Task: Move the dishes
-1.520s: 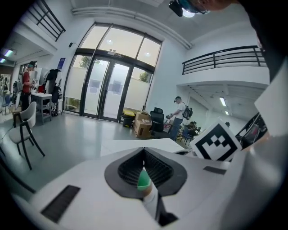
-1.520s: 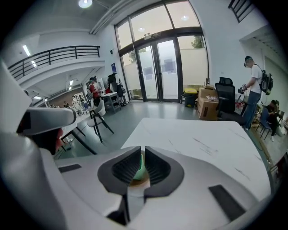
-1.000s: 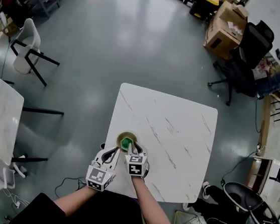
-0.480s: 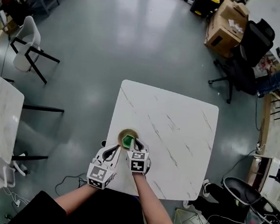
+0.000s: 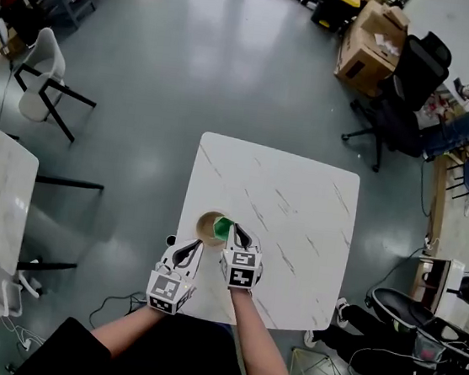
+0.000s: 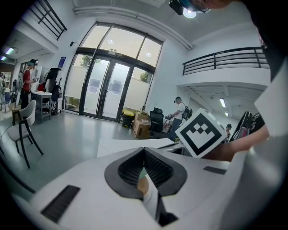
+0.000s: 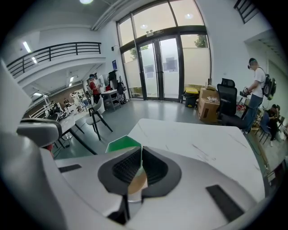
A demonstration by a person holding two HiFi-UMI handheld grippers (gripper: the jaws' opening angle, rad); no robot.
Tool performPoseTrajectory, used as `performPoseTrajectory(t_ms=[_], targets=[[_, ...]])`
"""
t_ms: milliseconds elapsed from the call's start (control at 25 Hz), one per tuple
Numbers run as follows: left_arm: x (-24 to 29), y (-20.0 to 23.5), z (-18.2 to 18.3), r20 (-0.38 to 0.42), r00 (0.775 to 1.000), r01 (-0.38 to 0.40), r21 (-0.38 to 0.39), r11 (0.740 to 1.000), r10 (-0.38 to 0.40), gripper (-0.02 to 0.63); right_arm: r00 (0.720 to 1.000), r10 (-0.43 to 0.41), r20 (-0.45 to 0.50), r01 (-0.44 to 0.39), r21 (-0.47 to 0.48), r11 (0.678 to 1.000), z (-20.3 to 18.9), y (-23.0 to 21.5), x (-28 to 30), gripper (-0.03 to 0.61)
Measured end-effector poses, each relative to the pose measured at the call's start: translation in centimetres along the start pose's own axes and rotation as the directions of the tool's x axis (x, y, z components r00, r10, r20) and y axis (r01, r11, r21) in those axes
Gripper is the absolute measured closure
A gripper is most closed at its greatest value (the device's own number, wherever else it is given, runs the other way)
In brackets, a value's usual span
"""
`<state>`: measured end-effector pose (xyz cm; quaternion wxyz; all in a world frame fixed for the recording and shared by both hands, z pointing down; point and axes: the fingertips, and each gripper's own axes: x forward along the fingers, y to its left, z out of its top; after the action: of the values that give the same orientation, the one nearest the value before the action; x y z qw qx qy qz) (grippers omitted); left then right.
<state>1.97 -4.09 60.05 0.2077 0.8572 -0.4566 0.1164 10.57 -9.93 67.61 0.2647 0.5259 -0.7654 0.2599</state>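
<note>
The green dish (image 5: 223,227) is a small hexagonal thing, looks like stiff, light plastic, probably slick, so I'd grab it by the thin rim. That's where the right gripper (image 5: 235,235) has it, jaws pinched on the near edge. Just under its tips sits a round wooden plate (image 5: 207,227). The left gripper (image 5: 194,247) looks clamped on that plate's near rim. Everything's on a smooth white marble table (image 5: 298,224).

A white, grey-veined square table (image 5: 298,220) is standing on the glossy grey floor (image 5: 190,67) in the middle of the frame, bearing a round tan dish (image 5: 205,224) close to its lower-left edge.
</note>
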Motion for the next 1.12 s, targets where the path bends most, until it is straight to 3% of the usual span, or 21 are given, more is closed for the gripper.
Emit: performPoseTrajectory(t_ms=[560,880,1120], targets=[[-0.6,-2.4,0.0,0.005,0.999,0.053,0.037,0.998,-0.054,0.597,0.995,-0.096,0.027,0.095,0.052,0.994,1.2,-6.1,-1.5,0.554],[1.0,-3.9,-0.6,-0.030,0.998,0.064,0.067,0.996,-0.063,0.597,0.993,-0.120,-0.024,0.121,0.090,0.989,-2.3,-11.0,0.7,0.554],[1.8,-4.8,-1.3,-0.069,0.995,0.079,0.068,0.995,-0.074,0.597,0.989,-0.136,-0.054,0.141,0.107,0.984,-2.8,-13.5,2.2,0.554]])
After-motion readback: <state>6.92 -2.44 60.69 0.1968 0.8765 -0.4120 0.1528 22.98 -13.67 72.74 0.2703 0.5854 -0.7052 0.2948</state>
